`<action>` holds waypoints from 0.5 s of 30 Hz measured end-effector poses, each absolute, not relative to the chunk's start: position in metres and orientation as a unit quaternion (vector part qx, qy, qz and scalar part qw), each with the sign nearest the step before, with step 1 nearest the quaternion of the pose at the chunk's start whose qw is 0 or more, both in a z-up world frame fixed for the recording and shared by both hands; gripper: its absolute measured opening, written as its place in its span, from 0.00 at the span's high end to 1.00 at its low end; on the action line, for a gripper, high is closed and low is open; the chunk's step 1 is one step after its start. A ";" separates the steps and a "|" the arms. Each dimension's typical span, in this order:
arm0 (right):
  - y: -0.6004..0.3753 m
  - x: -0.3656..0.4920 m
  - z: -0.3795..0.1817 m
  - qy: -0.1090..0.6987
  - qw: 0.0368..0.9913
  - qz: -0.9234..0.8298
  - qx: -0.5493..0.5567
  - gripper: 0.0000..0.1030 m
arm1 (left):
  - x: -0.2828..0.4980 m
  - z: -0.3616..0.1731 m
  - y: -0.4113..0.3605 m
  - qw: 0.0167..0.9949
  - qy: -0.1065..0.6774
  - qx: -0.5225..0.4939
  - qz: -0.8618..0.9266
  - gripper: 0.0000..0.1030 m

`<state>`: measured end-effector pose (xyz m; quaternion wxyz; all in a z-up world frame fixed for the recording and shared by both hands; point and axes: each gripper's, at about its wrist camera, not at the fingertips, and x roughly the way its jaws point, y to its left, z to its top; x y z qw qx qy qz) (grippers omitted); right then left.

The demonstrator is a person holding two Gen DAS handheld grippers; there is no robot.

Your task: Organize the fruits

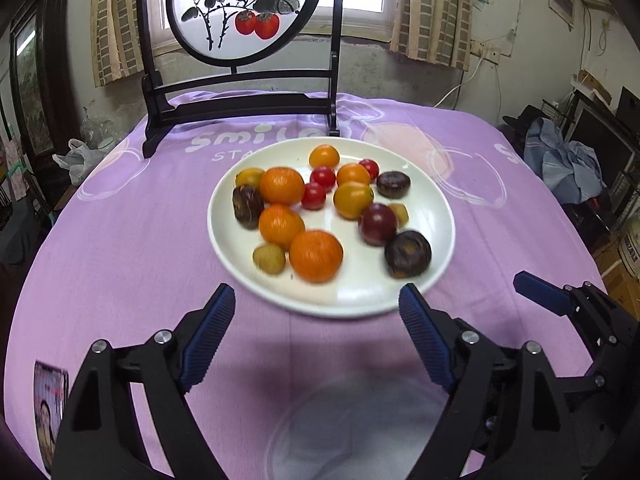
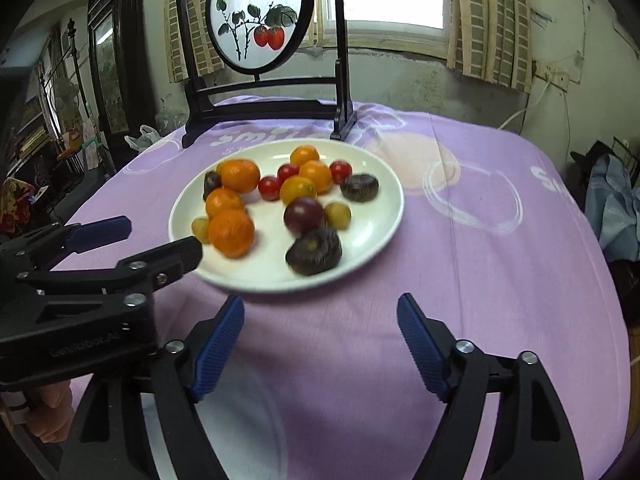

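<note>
A white plate (image 1: 360, 286) on the purple cloth holds mixed fruit: oranges (image 1: 316, 256), red cherry tomatoes (image 1: 323, 177), yellow-orange tomatoes (image 1: 353, 200), dark purple fruits (image 1: 408, 254) and a small yellowish fruit (image 1: 269, 258). My left gripper (image 1: 317, 294) hovers open over the plate's near rim, nothing between its blue pads. My right gripper (image 2: 320, 302) is open too, just short of the same plate (image 2: 260, 276), and holds nothing. The left gripper (image 2: 156, 236) shows at the plate's left edge in the right wrist view. A second white plate (image 1: 352, 420), blurred and empty, lies under both grippers.
A dark wooden stand with a round painted screen (image 1: 240, 112) rises behind the plate. A printed picture card (image 1: 50, 412) lies at the near left table edge. A person's hand (image 2: 48, 412) grips the left tool. Clothes and boxes (image 1: 568, 164) crowd the floor at right.
</note>
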<state>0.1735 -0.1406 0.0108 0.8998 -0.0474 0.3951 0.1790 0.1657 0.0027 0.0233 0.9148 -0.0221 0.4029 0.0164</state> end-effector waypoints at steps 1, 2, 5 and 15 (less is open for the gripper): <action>-0.143 0.167 0.008 0.400 0.898 0.178 -0.043 0.14 | 0.155 0.022 0.001 0.915 0.402 -0.020 0.018 0.16; -0.143 0.161 0.005 0.404 0.896 0.180 -0.040 0.13 | 0.147 0.021 0.001 0.916 0.401 -0.018 0.018 0.14; -0.143 0.142 0.000 0.407 0.895 0.178 -0.045 0.10 | 0.125 0.016 -0.001 0.915 0.404 -0.008 0.017 0.14; -0.142 0.094 -0.006 0.402 0.897 0.174 -0.059 0.09 | 0.083 0.001 0.006 0.907 0.421 -0.025 0.016 0.14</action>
